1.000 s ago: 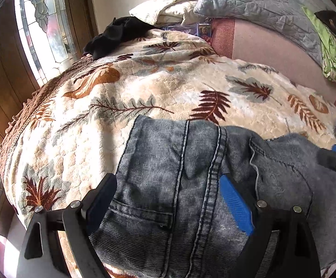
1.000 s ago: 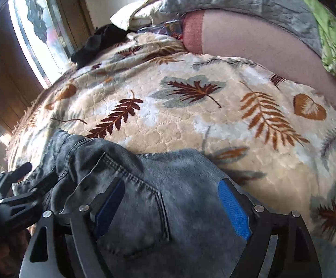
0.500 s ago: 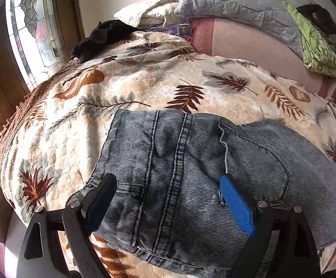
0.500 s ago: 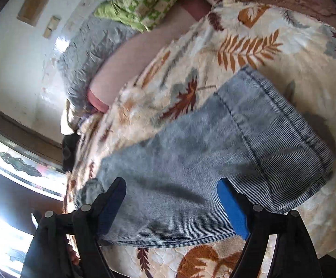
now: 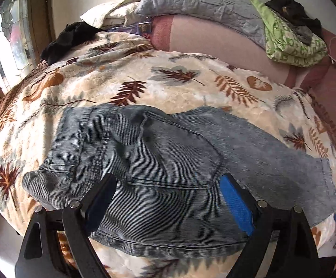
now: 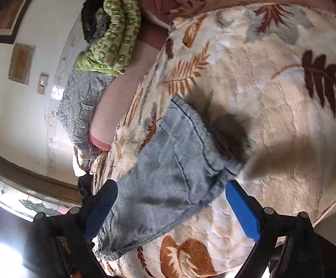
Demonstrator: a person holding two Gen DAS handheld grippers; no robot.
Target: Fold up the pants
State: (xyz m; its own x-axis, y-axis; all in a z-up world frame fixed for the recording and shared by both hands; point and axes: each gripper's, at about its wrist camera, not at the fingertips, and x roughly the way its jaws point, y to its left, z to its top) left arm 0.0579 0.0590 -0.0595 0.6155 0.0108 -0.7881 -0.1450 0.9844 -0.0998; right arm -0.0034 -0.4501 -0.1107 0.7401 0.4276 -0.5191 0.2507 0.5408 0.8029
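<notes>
Bed with leaf blanket | jeans lie half-folded | left claw released, right claw just widened, empty | next: grasp hem end, fold over

Your pants lie flat on blanket near bed's front edge; pillow behind, window left.
</notes>
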